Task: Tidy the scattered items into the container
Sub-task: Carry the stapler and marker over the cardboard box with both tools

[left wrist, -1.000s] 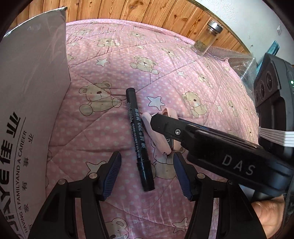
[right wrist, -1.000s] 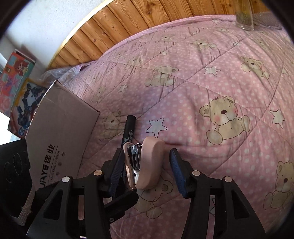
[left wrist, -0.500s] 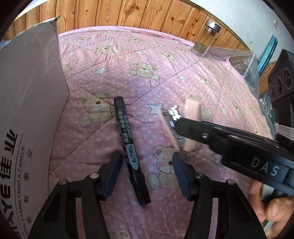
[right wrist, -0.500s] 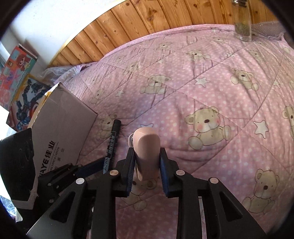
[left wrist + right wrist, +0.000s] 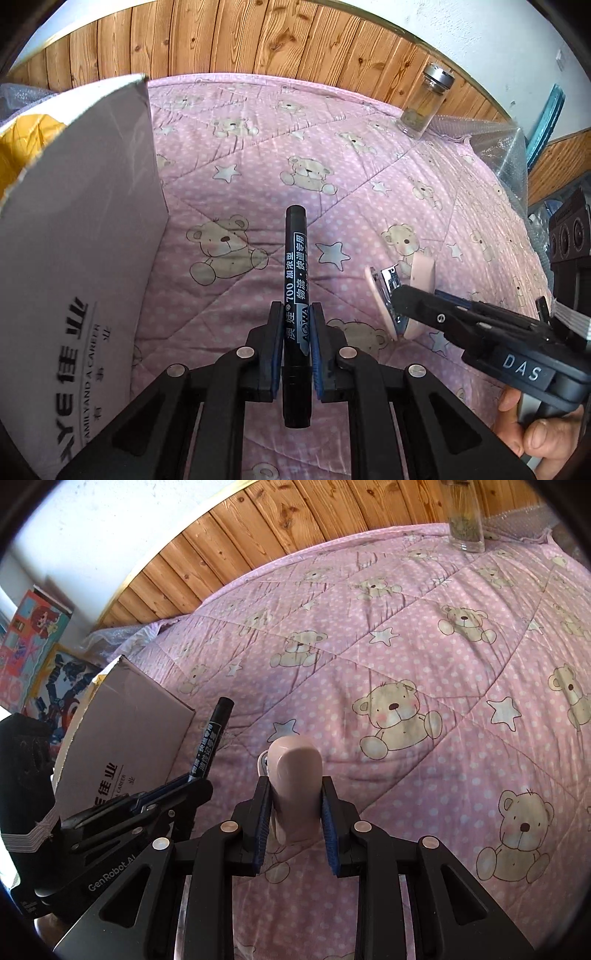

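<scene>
I have the left tool (image 5: 295, 345) clamped on the black marker (image 5: 294, 280), its blue pads pressing the barrel on both sides near the label, with the capped end pointing away from me and the other end sticking back between the fingers. The marker is lifted off the pink bear-print quilt (image 5: 258, 155) and sits just to the right of the cardboard box (image 5: 85, 229), whose printed side wall stands upright close beside my left tool. In the right wrist view the same marker (image 5: 210, 747) angles up next to the near corner of the box (image 5: 136, 723). My right tool (image 5: 293, 814) is closed around the pink stapler (image 5: 295, 779), gripping its rounded body on both flanks, nose pointing forward. From the left camera I see that stapler (image 5: 400, 295) held to the right of the box, beyond the marker, its metal inside showing between two pink halves, raised clear of the quilt. A hand (image 5: 535, 428) wraps the right tool's handle. Far from the box, at the quilt's back edge by the wooden wall panelling (image 5: 258, 44), stands a glass jar (image 5: 424, 101) with a metal lid.
</scene>
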The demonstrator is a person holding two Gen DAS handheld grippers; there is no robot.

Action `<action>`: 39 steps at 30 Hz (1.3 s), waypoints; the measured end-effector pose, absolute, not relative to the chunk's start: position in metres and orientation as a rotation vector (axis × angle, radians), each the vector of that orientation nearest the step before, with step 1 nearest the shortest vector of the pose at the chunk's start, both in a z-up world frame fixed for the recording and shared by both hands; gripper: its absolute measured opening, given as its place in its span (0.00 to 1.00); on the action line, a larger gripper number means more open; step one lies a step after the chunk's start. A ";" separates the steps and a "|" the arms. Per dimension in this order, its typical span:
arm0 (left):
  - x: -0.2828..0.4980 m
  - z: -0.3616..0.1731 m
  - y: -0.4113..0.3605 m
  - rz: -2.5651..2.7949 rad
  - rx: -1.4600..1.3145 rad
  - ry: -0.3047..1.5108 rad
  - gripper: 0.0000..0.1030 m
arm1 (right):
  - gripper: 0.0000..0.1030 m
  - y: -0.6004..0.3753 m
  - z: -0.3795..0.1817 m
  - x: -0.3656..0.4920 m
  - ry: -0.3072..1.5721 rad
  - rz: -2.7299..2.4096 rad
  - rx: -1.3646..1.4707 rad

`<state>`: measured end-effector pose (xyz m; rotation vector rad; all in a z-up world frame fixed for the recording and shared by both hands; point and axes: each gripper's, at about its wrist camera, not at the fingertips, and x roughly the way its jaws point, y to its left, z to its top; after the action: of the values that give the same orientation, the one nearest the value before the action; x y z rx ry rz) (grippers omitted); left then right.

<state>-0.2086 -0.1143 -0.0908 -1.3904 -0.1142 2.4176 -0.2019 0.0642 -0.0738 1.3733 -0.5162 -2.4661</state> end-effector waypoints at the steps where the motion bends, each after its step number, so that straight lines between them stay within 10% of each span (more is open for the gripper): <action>1: -0.207 -0.088 -0.113 2.418 -1.394 -0.110 0.13 | 0.26 0.064 -0.071 -0.199 -0.516 -2.467 1.370; 39: -0.063 0.000 -0.125 2.454 -1.265 -0.031 0.13 | 0.26 0.022 0.015 -0.047 -0.429 -2.517 1.188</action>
<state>-0.0633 -0.1249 -0.0003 -1.2650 -0.0310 2.4538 -0.0473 0.0225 0.0151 1.1877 -0.4286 -2.5170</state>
